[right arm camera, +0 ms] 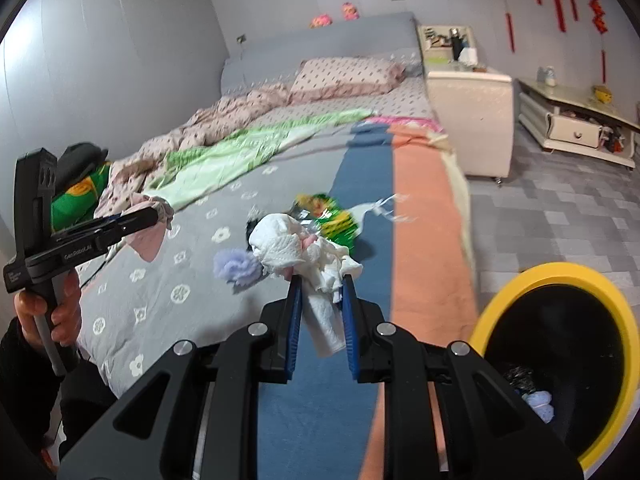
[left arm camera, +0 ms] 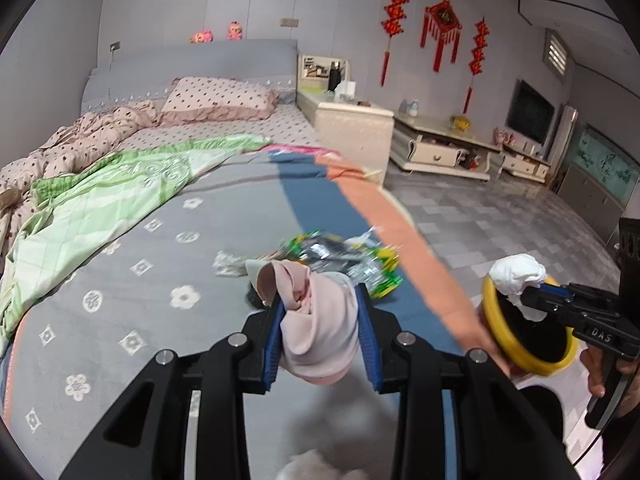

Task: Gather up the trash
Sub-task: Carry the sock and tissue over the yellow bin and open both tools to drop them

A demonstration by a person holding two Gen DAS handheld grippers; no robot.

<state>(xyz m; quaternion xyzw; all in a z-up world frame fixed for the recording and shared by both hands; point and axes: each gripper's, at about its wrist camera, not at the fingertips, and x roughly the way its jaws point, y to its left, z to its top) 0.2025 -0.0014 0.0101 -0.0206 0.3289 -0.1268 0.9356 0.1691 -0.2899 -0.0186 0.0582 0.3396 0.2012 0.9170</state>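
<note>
Gripping a pink cloth point(left arm camera: 320, 320), the left gripper point(left arm camera: 320, 328) had its jaws clamped on the bundle above the bed point(left arm camera: 120, 280), the cloth bulging out past both pads. The right gripper point(right arm camera: 320, 312) was closed on a wad of white tissue point(right arm camera: 304, 256), held near the yellow-rimmed bin point(right arm camera: 560, 280) on the floor to the right of the bed; in the left view the wad sat just over the bin's rim. Both loads looked light, soft and easily crushed, so a pinch across the middle of the bulk seemed enough, though a loose tail could slip free. The tissue's long axis ran roughly along the fingers, its bulk at the far end and a narrower tail hanging toward the camera. The cloth hung likewise, knotted at the far end, rounded at the near. Farther on the bed lay a green-and-yellow wrapper point(right arm camera: 332, 216), crinkly and probably slippery, best taken at a crumpled edge, and a lilac fluff ball point(right arm camera: 236, 268) to the left of the tissue. Something pale already lay inside the bin.
</note>
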